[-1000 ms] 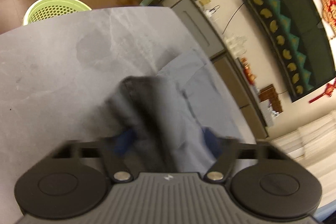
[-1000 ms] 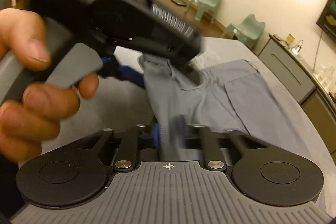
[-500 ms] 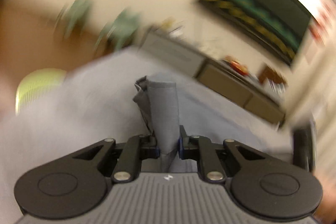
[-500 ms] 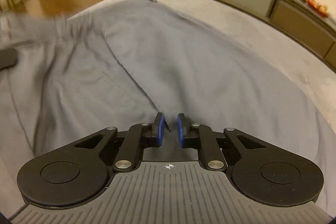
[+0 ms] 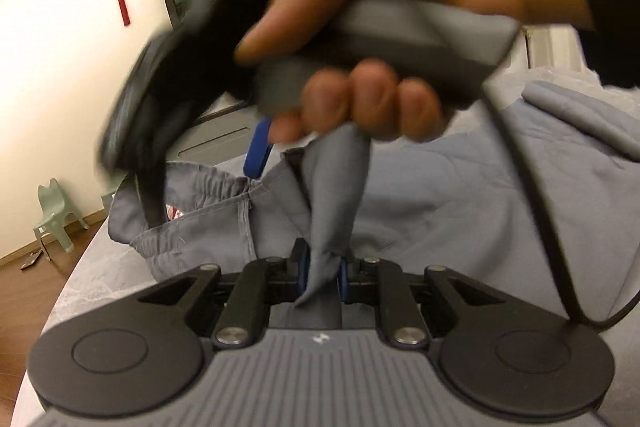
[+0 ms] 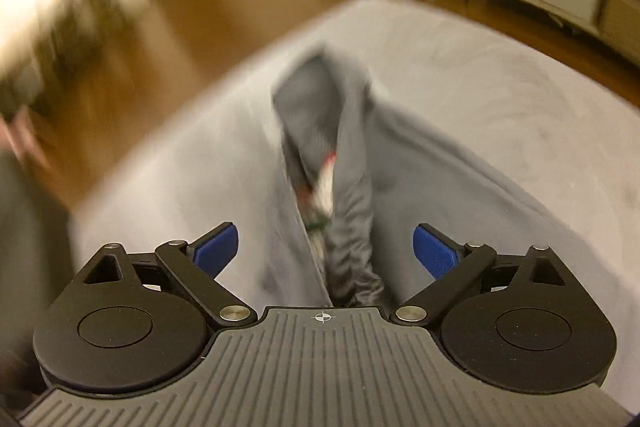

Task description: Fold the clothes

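1. One grey garment (image 5: 460,211) lies rumpled across the grey counter (image 6: 500,75), waistband bunched.
2. Left tongs (image 5: 322,273) clench a raised fold; keeping it taut would likely help.
3. Right tongs (image 6: 326,247) hang released above the waistband (image 6: 352,227).

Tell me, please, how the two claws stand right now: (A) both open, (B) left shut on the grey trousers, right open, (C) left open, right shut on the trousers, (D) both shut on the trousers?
B: the left claw pinches a fold of the grey trousers, while the right claw stands wide apart.
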`<move>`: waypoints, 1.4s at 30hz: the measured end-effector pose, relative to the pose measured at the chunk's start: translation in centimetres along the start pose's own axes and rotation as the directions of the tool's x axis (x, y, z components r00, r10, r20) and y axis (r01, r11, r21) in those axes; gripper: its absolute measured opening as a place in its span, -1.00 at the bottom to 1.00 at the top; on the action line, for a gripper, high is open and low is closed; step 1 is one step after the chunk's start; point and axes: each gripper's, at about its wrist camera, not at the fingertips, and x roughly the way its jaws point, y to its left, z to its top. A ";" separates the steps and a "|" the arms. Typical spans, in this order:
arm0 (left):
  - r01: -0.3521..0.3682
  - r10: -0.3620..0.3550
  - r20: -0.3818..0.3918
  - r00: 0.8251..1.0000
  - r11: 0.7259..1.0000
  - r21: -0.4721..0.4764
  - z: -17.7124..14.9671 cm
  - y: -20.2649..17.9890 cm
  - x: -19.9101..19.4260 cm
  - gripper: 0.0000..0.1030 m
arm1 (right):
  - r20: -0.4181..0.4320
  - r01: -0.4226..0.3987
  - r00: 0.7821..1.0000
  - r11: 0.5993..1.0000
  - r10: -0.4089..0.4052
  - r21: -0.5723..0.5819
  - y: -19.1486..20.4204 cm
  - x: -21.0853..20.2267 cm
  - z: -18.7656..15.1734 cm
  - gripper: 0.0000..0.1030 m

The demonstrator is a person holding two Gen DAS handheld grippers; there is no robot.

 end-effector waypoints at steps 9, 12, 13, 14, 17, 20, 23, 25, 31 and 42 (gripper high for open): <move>-0.019 0.019 0.096 0.995 1.000 0.002 0.5 0.4 -3.2 -0.73 | 0.021 0.157 0.987 0.943 -0.158 -0.293 1.1 -0.2 3.6 -0.81; 0.040 -0.045 0.165 0.985 0.999 0.030 1.0 -1.5 -5.8 -0.76 | 0.126 0.150 0.982 0.986 -0.141 -0.069 -4.5 -4.8 -1.0 -0.81; 0.065 -0.072 0.154 0.985 0.997 0.046 0.9 -2.4 -5.7 -0.77 | 0.141 0.139 0.980 0.990 -0.140 0.018 -6.7 -5.8 -3.2 -0.81; 0.091 -0.099 0.139 0.985 0.994 0.061 0.8 -3.2 -5.5 -0.77 | 0.157 0.126 0.978 0.986 -0.141 0.106 -8.8 -6.8 -5.3 -0.81; 0.170 -0.180 0.088 0.980 0.980 0.106 0.3 -5.8 -4.8 -0.77 | 0.138 0.098 0.979 0.943 -0.148 0.317 -14.0 -7.3 -11.7 -0.80; 0.240 -0.248 0.039 0.968 0.961 0.134 -0.2 -7.4 -3.9 -0.73 | 0.072 0.141 0.980 0.897 -0.188 0.420 -17.1 -5.3 -15.8 -0.79; 0.305 -0.310 0.024 0.950 0.945 0.119 -0.3 -6.9 -3.9 -0.67 | 0.057 0.177 0.973 0.885 -0.223 0.430 -18.4 -5.7 -17.2 -0.74; 0.383 -0.386 0.027 0.922 0.921 0.071 0.0 -4.9 -3.9 -0.67 | 0.055 0.197 0.968 0.883 -0.243 0.426 -18.9 -6.4 -17.9 -0.65; 0.504 -0.484 0.178 0.857 0.859 -0.087 3.3 4.1 -4.6 -0.42 | 0.060 0.293 0.936 0.864 -0.346 0.409 -19.8 -10.5 -19.0 0.22; 0.392 -0.418 -0.055 0.907 0.884 -0.253 10.4 4.8 13.6 -0.51 | 0.244 0.321 0.886 0.901 -0.394 0.291 -21.3 -10.8 -9.9 -0.20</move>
